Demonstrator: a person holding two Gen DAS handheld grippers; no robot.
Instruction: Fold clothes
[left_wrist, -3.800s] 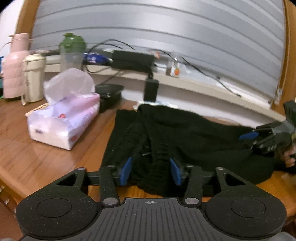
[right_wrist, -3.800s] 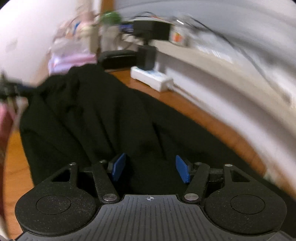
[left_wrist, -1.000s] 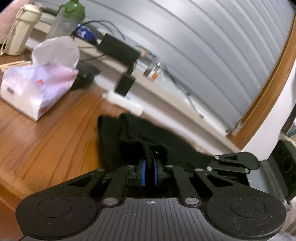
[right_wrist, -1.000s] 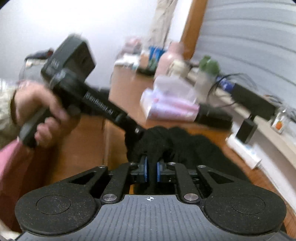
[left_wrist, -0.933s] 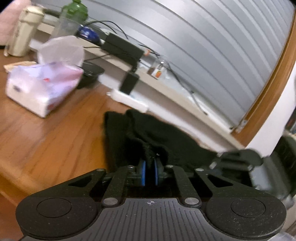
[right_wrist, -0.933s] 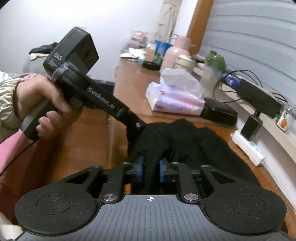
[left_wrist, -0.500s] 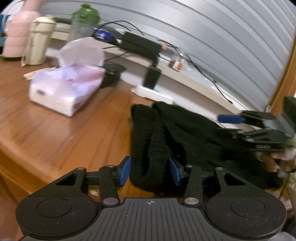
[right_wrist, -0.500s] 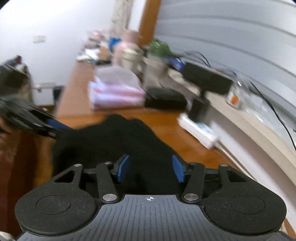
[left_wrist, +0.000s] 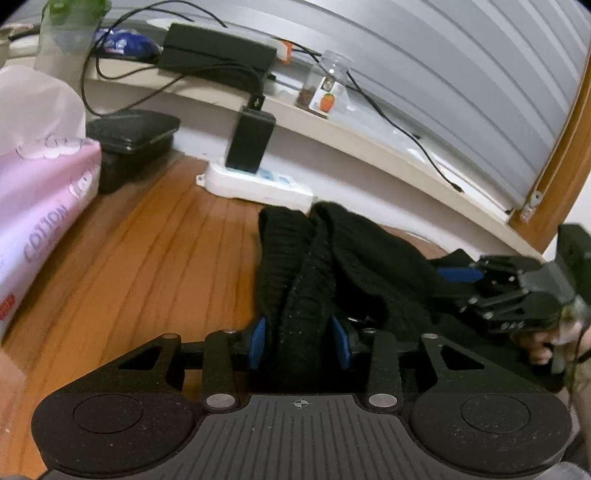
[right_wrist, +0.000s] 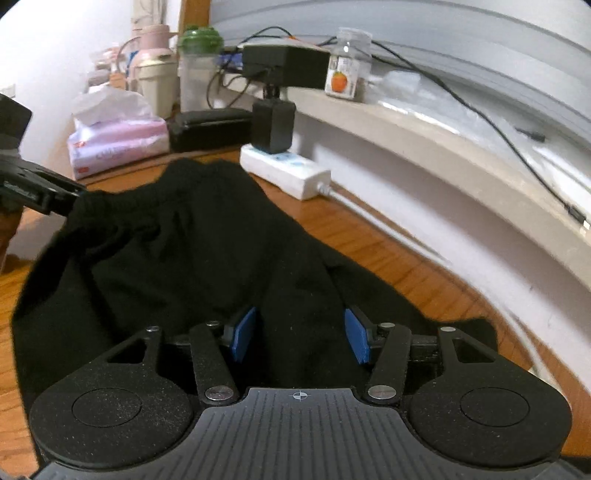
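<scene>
Black garment (left_wrist: 354, 258) spread in a rumpled heap on the wooden table (left_wrist: 155, 258), its far edge just beside a white power strip (left_wrist: 258, 184) against the wall. Left claw (left_wrist: 298, 341) open, blue pads apart with a thick ribbed fold of the fabric rising between them — cloth between the pads, not pinched. Right claw (right_wrist: 301, 338) open too, pads spread wide over a smooth dark ridge of the same garment (right_wrist: 192, 240). In the left wrist view, right claw (left_wrist: 458, 275) at the right side, low over the cloth, one blue pad showing, a person's fingers (left_wrist: 537, 352) on the handle behind it. In the right wrist view, black tip of the left claw (right_wrist: 44, 192) at the left edge, touching the garment's near-left corner. Pink tissue pack (right_wrist: 118, 144) at the far left, black case (right_wrist: 210, 127) beside it, black adapter (right_wrist: 275, 125) plugged into the strip. On the windowsill (right_wrist: 406, 122) — small jar with an orange label (right_wrist: 345, 64).
</scene>
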